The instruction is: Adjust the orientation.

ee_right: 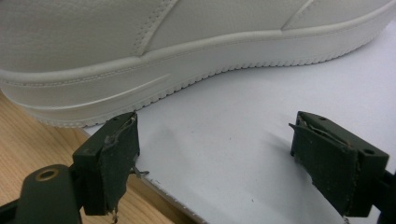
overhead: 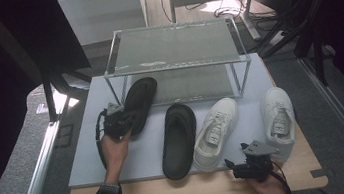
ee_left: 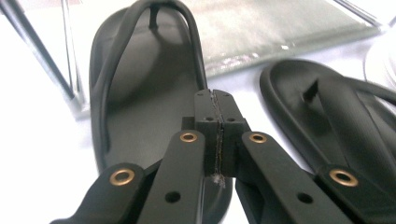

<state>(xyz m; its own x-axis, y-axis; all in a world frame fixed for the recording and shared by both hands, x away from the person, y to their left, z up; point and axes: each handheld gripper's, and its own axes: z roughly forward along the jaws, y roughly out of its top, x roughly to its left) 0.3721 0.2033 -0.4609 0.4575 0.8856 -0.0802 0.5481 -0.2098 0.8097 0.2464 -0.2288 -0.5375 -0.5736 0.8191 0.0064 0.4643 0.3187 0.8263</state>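
Two claws, four shoes on the desk.
Right claw (overhead: pixel 230 163) gapes empty just before a white sneaker (overhead: pixel 216 132); left claw (overhead: pixel 123 117) is clenched, seemingly on the black sandal (overhead: pixel 139 103) whose toe lies beyond it under the wire rack (overhead: pixel 173 46).

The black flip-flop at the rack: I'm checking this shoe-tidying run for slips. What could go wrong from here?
1. The left gripper has its jaws shut over the black flip-flop with no strap visibly between them, so a lift may come up empty.
2. That sandal's toe lies against the wire rack leg; pushing it could snag there.
3. The right gripper waits open beside the white sneaker, whose heel overhangs the mat edge.
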